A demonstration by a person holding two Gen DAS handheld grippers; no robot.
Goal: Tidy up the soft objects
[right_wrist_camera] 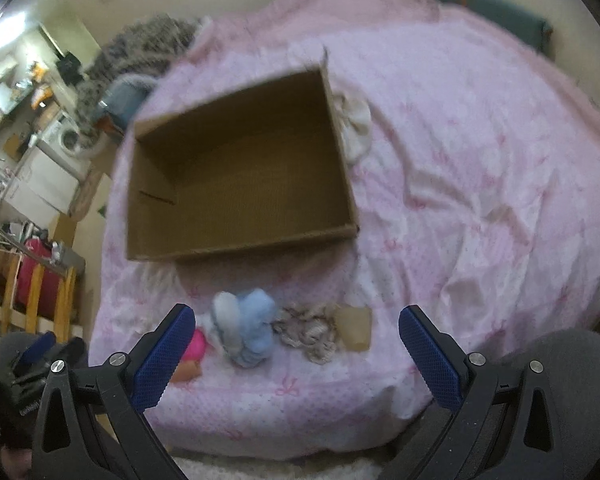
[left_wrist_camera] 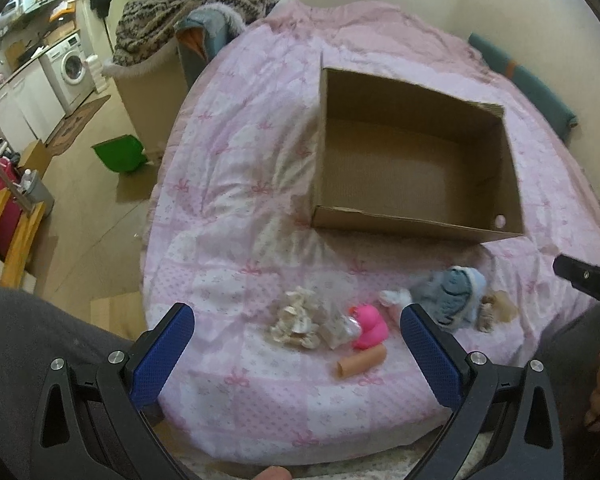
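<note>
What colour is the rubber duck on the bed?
Bright pink; the rubber duck shows best in the left wrist view.

Light: dim, warm indoor, brightest glare at 10 o'clock in right wrist view | Shadows: soft, deepest inside cardboard box (left_wrist_camera: 416,152) | Blur: left view fairly sharp, right view smeared throughout | Distortion: strong fisheye bending, black corners at frame edges, bedspread (right_wrist_camera: 480,152) bulging

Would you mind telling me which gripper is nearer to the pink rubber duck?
Left. The left gripper is open around the pink duck; the right gripper is centred further right, the duck by its left finger.
</note>
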